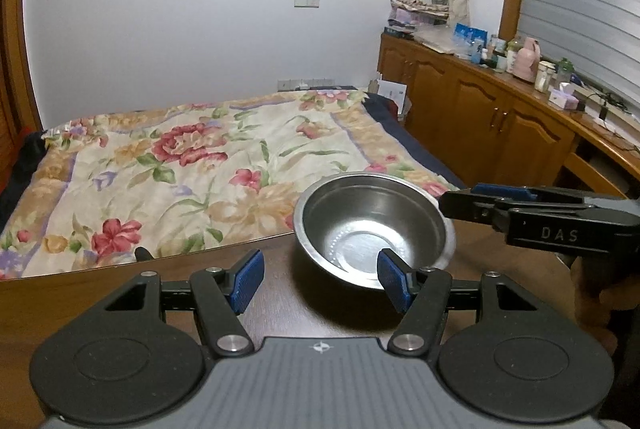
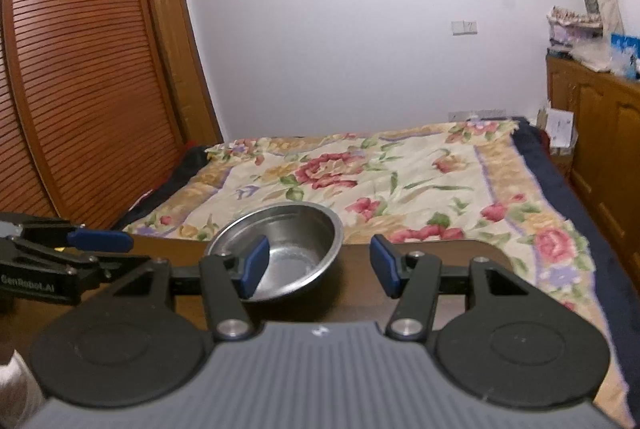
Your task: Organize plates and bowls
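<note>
Beside a bed under a floral quilt (image 1: 192, 165), the dark brown wooden table (image 1: 120, 293) carries a single round, shiny stainless-steel bowl (image 1: 374, 229), upright and empty near its far edge. It sits ahead and right of the left gripper (image 1: 320, 279), whose right pad overlaps its near rim, and ahead and left of the right gripper (image 2: 318, 265). Both grippers are spread wide and hold nothing; neither looks clearly nearer.

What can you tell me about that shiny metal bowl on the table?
The bowl looks like stainless steel: round, shallow, with a thin rolled rim and a flat reflective bottom. It is empty and sits upright on the dark wooden table, near the edge by the bed. Neither open gripper seems to hold it.
</note>
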`<state>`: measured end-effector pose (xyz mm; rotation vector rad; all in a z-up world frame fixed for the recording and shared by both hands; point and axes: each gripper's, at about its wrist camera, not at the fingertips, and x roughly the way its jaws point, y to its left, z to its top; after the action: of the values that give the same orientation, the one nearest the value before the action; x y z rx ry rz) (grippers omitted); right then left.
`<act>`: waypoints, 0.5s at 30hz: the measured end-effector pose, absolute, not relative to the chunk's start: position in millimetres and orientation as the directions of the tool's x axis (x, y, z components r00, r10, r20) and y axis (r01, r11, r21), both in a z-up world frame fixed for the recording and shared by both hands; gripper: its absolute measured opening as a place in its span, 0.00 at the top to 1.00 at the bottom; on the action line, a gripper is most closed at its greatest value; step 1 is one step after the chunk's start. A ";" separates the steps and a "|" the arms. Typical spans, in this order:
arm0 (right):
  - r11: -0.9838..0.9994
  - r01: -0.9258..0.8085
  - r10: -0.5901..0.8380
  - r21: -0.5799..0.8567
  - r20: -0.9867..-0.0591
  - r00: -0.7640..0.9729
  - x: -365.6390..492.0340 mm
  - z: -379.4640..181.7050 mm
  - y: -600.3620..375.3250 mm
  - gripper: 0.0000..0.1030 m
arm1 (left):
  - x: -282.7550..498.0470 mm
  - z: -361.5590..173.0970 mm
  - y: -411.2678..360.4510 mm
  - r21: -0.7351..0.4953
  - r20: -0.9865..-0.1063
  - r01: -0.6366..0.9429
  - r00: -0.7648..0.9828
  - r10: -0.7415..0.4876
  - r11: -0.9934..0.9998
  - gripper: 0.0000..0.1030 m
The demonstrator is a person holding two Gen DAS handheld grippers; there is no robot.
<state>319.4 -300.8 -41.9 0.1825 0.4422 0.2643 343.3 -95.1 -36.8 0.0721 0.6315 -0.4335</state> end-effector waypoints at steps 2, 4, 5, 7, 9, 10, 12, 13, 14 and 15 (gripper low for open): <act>0.947 -0.208 0.293 0.245 -0.397 0.870 327.4 -44.6 -298.4 0.45 | 351.9 -41.7 -95.3 -0.080 -0.595 0.408 0.712 -0.372 0.910 0.36; 0.943 -0.202 0.297 0.263 -0.399 0.868 334.6 -48.5 -296.9 0.45 | 358.6 -45.1 -96.8 -0.084 -0.600 0.405 0.709 -0.371 0.910 0.36; 0.942 -0.199 0.298 0.270 -0.400 0.867 337.0 -50.9 -296.2 0.45 | 361.3 -46.8 -97.5 -0.082 -0.603 0.405 0.708 -0.369 0.911 0.36; 0.941 -0.197 0.300 0.277 -0.404 0.864 339.9 -55.6 -294.6 0.45 | 366.4 -49.5 -97.0 -0.083 -0.605 0.403 0.706 -0.368 0.911 0.36; 0.940 -0.189 0.297 0.284 -0.410 0.862 344.9 -57.0 -294.0 0.45 | 370.0 -50.8 -98.4 -0.086 -0.607 0.401 0.705 -0.367 0.912 0.36; 0.938 -0.189 0.301 0.290 -0.411 0.860 345.1 -57.8 -294.3 0.45 | 371.6 -51.6 -98.6 -0.088 -0.609 0.399 0.704 -0.366 0.913 0.36; 0.935 -0.191 0.308 0.300 -0.414 0.857 348.5 -57.1 -295.1 0.45 | 374.7 -52.8 -100.0 -0.089 -0.611 0.399 0.702 -0.366 0.913 0.36; 0.933 -0.193 0.312 0.303 -0.414 0.855 349.3 -57.1 -295.3 0.45 | 375.9 -52.6 -101.1 -0.090 -0.612 0.399 0.701 -0.366 0.913 0.36; 0.931 -0.196 0.316 0.307 -0.416 0.853 348.2 -57.3 -294.9 0.45 | 376.5 -52.7 -101.8 -0.091 -0.612 0.399 0.700 -0.367 0.913 0.36; 0.931 -0.198 0.319 0.307 -0.418 0.851 351.2 -57.7 -294.2 0.45 | 377.4 -52.6 -102.1 -0.091 -0.612 0.400 0.700 -0.368 0.912 0.36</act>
<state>351.2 -294.2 -57.7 0.2587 0.4819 0.2758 377.4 -102.1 -52.6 0.0499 0.6710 -0.4276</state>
